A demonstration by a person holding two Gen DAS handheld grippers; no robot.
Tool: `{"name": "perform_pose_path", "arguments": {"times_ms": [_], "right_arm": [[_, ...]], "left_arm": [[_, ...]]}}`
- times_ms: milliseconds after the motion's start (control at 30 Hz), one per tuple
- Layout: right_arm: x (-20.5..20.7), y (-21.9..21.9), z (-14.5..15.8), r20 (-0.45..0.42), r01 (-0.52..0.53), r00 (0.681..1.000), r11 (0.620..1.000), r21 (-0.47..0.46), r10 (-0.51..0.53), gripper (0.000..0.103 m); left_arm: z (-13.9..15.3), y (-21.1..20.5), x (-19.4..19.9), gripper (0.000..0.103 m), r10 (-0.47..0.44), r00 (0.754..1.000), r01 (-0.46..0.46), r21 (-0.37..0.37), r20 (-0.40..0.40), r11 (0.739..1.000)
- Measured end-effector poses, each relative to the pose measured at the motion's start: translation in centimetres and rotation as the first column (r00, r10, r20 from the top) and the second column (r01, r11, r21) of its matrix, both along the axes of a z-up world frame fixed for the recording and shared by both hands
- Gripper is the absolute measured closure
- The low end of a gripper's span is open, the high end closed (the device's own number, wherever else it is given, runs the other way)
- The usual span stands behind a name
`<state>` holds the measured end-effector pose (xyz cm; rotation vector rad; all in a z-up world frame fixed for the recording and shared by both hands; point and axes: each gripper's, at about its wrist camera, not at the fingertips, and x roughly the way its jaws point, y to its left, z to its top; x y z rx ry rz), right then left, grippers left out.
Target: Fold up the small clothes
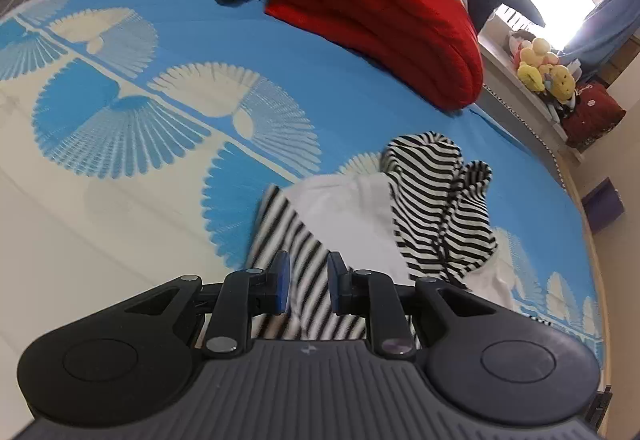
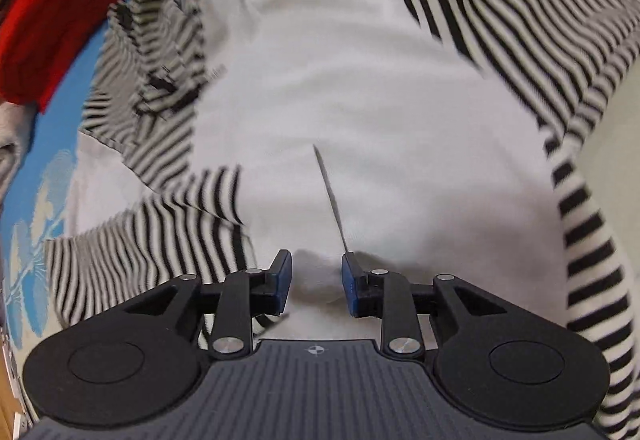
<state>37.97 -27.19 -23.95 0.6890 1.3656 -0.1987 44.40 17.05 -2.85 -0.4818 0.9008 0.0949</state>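
The small white-and-striped top (image 2: pixel 360 87) is lying rumpled on the blue bedsheet (image 1: pixel 240 23), striped sleeves at ten and two o'clock. Both the left gripper (image 1: pixel 309 282) and right gripper (image 2: pixel 316 282) are hovering with fingers apart, holding nothing. Pinching an edge squarely would be keeping the fold flat.

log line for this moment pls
stage: mid-fold | left gripper: open, over striped sleeve | right gripper: open, over white shirt body | held: nothing
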Motion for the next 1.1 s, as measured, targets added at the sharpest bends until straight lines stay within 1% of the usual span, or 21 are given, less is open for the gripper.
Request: {"name": "perform_pose_path", "arguments": {"times_ms": [67,100,133,200,233,300,333,367,433,500,567,633,700,767,833,867,900,967,1033,1067,1100], "right_arm": [[0.1,0.7,0.0,0.012,-0.025,1.0,0.999,-0.044,0.025,0.082],[0.3,1.0,0.3,0.027,-0.041,0.999,0.997,-0.066,0.043,0.098],[0.3,1.2,0.8,0.057,-0.046,0.997,0.996,-0.079,0.05,0.101],[0.2,0.7,3.0,0.179,-0.019,0.983,0.997,-0.069,0.032,0.101],[0.2,0.4,4.4,0.251,-0.01,0.967,0.997,-0.076,0.029,0.101],[-0.1,-0.4,8.0,0.409,0.012,0.911,0.992,-0.129,0.042,0.101],[-0.3,-0.9,9.2,0.457,0.032,0.889,0.987,-0.158,0.045,0.101],[-0.4,-1.5,9.6,0.463,0.045,0.885,0.98,-0.192,0.05,0.101],[-0.2,-2.8,8.4,0.372,0.051,0.927,0.969,-0.24,0.043,0.101],[-0.4,-4.6,5.6,0.24,0.071,0.971,0.975,-0.212,-0.019,0.101],[-0.9,-5.7,3.9,0.156,0.099,0.985,0.979,-0.18,-0.071,0.098],[-1.2,-5.9,3.8,0.166,0.121,0.982,0.972,-0.202,-0.088,0.096],[-1.1,-5.8,4.8,0.228,0.121,0.971,0.971,-0.207,-0.073,0.096],[-0.9,-5.7,5.3,0.274,0.09,0.961,0.982,-0.163,-0.043,0.096],[-0.3,-5.4,4.5,0.274,0.037,0.962,0.996,-0.083,-0.013,0.087],[0.0,-5.3,3.5,0.241,0.003,0.97,0.999,-0.053,0.01,0.082],[0.3,-5.0,2.3,0.178,-0.034,0.983,0.999,-0.037,0.04,0.074],[0.5,-4.7,0.2,0.064,-0.062,0.996,0.995,-0.082,0.067,0.074],[0.3,-5.1,-0.4,0.043,-0.036,0.998,0.995,-0.092,0.04,0.074],[0.4,-5.2,-0.2,0.045,-0.026,0.999,0.996,-0.086,0.03,0.074],[0.5,-5.2,0.3,0.054,-0.025,0.998,0.996,-0.088,0.03,0.074]], "left_arm": [[0.2,0.3,0.1,0.083,0.009,1.0,-0.009,0.02,-0.017,1.0],[0.0,0.5,0.1,0.083,0.013,1.0,-0.012,0.028,-0.024,1.0],[0.2,0.6,-0.4,0.083,0.014,0.999,-0.013,0.034,-0.029,0.999],[-0.1,0.6,-0.5,0.083,0.006,0.999,-0.004,0.048,-0.05,0.999],[-0.3,0.6,-0.6,0.083,0.001,0.999,0.002,0.049,-0.052,0.999],[-0.6,0.3,-0.6,0.083,-0.021,0.998,0.024,0.055,-0.056,0.998],[-0.8,0.0,-0.5,0.083,-0.038,0.997,0.042,0.058,-0.066,0.997],[-1.1,-0.4,-0.5,0.083,-0.054,0.996,0.058,0.059,-0.077,0.997],[-2.0,-1.4,-0.3,0.083,-0.096,0.99,0.102,0.054,-0.106,0.993],[-3.1,-2.5,-0.2,0.083,-0.144,0.979,0.152,0.052,-0.143,0.987],[-4.4,-3.8,-0.1,0.083,-0.191,0.963,0.203,0.044,-0.188,0.978],[-5.9,-4.8,-0.2,0.083,-0.231,0.947,0.245,0.034,-0.225,0.969],[-7.2,-5.7,-0.5,0.083,-0.256,0.932,0.275,0.04,-0.256,0.961],[-8.9,-6.5,-0.8,0.083,-0.277,0.911,0.309,0.061,-0.307,0.949],[-10.4,-6.8,-1.0,0.082,-0.277,0.885,0.339,0.11,-0.375,0.934],[-10.8,-6.8,-1.2,0.082,-0.274,0.88,0.344,0.124,-0.387,0.931],[-10.7,-6.7,-1.3,0.082,-0.275,0.881,0.346,0.126,-0.385,0.93],[-9.6,-6.9,-1.4,0.082,-0.277,0.893,0.343,0.137,-0.356,0.929],[-8.7,-7.1,-1.4,0.08,-0.29,0.908,0.342,0.134,-0.301,0.93],[-8.7,-7.1,-1.4,0.079,-0.297,0.91,0.344,0.127,-0.289,0.93],[-9.3,-7.2,-1.4,0.079,-0.298,0.902,0.352,0.132,-0.312,0.927]]}}
